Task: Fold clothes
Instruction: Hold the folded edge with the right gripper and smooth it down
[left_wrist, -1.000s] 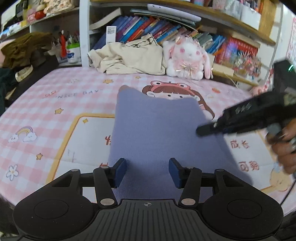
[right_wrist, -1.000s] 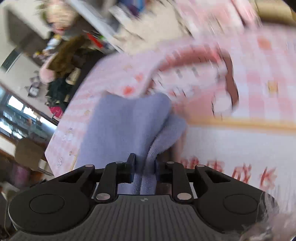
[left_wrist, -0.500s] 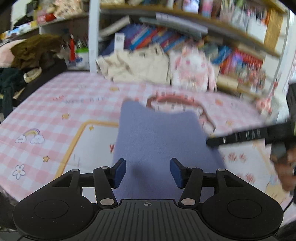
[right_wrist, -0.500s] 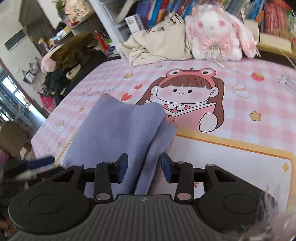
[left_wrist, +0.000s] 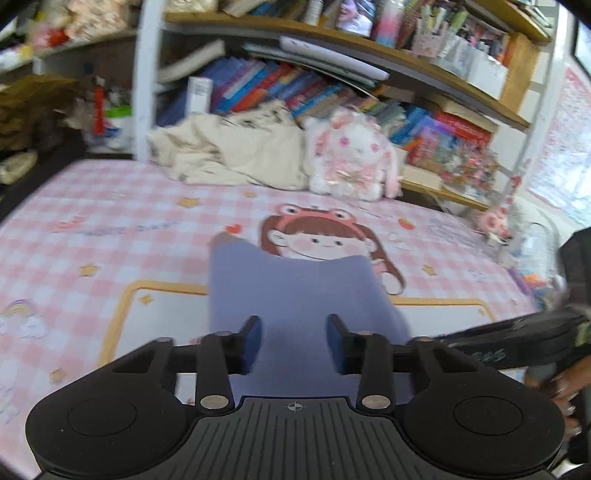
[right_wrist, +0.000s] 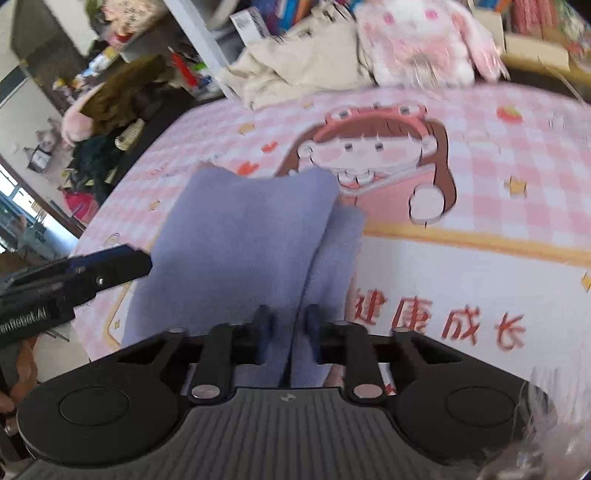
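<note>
A folded lavender garment (left_wrist: 295, 291) lies on the pink checked cartoon mat (left_wrist: 110, 221). It also shows in the right wrist view (right_wrist: 240, 236), with a second folded layer along its right edge. My left gripper (left_wrist: 294, 341) is open and empty above the garment's near end. My right gripper (right_wrist: 287, 323) is partly closed over the garment's near edge, fingers blurred and a narrow gap between them; whether it grips the cloth is unclear. The right gripper's arm shows at the right of the left wrist view (left_wrist: 517, 336).
A crumpled cream garment (left_wrist: 229, 155) and a pink-and-white plush rabbit (left_wrist: 351, 158) lie at the mat's far edge before a bookshelf (left_wrist: 332, 74). Dark clothes (right_wrist: 110, 122) are piled at the far left. The left gripper (right_wrist: 74, 273) reaches in from the left.
My right gripper opened off the garment's folded edge, then narrowed again over it. My left gripper stayed open and pulled back slightly. The garment lies as before.
</note>
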